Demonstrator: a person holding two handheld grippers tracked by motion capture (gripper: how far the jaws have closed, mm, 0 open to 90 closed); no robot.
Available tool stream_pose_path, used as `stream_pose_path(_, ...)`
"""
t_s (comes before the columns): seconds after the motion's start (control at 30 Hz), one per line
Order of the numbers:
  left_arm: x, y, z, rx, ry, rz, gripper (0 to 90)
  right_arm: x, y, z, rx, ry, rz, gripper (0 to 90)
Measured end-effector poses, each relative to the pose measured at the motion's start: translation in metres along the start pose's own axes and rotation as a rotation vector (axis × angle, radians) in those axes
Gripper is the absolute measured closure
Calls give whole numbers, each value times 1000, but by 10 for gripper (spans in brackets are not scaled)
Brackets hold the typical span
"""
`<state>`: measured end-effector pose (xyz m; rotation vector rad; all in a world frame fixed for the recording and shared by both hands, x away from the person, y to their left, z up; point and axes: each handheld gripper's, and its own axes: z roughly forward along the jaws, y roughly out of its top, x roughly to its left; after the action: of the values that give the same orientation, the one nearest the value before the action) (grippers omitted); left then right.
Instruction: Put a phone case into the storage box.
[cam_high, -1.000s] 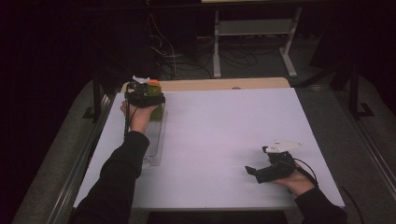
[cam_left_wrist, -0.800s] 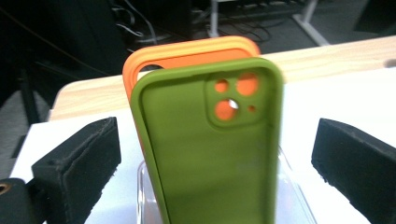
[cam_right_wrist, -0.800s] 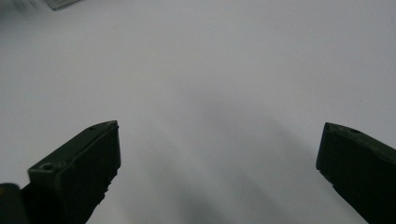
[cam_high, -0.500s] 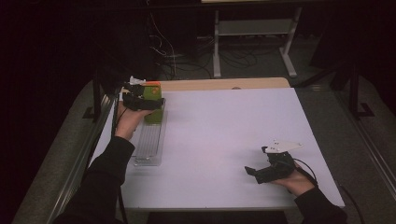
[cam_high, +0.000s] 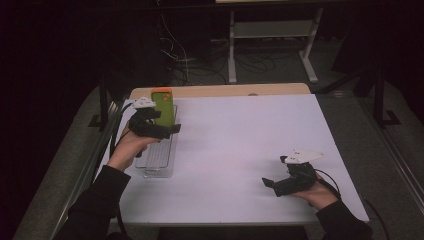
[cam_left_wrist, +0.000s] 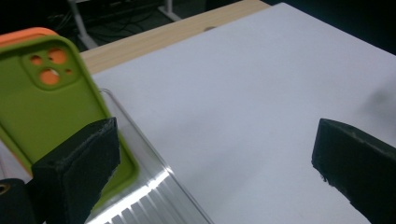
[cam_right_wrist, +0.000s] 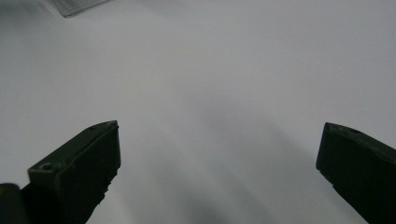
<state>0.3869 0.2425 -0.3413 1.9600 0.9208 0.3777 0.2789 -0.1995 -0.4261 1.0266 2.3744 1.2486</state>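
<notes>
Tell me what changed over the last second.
The left gripper drew back toward the person along the clear rack, open, uncovering the green phone case, which stands upright at the rack's far end. The right gripper stayed open, low over the white table.

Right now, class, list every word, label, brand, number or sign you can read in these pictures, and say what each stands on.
None can be read.
Green case: camera holes only, no print.
Clear rack: no label visible.
Left gripper and right gripper: jaws unmarked.
White table: blank.
</notes>
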Motion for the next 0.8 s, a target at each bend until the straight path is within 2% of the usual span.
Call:
stream_pose_path(0.13,-11,-12,-7,-15,-34,23,6,1,3,-3,-14,8,-4,0)
stream_pose_path(0.27,-22,-25,-11,0,-57,48,5,1,7,-6,-32,12,-11,0)
stream_pose_path(0.4,-31,-40,-13,1,-75,50,6,2,10,-7,-33,17,-9,0)
stream_pose_path(0.57,-38,-56,-14,40,-80,97,6,2,12,-8,-40,17,-20,0)
stream_pose_path(0.8,-47,-79,-15,77,-98,112,6,3,14,-10,-51,13,-21,0)
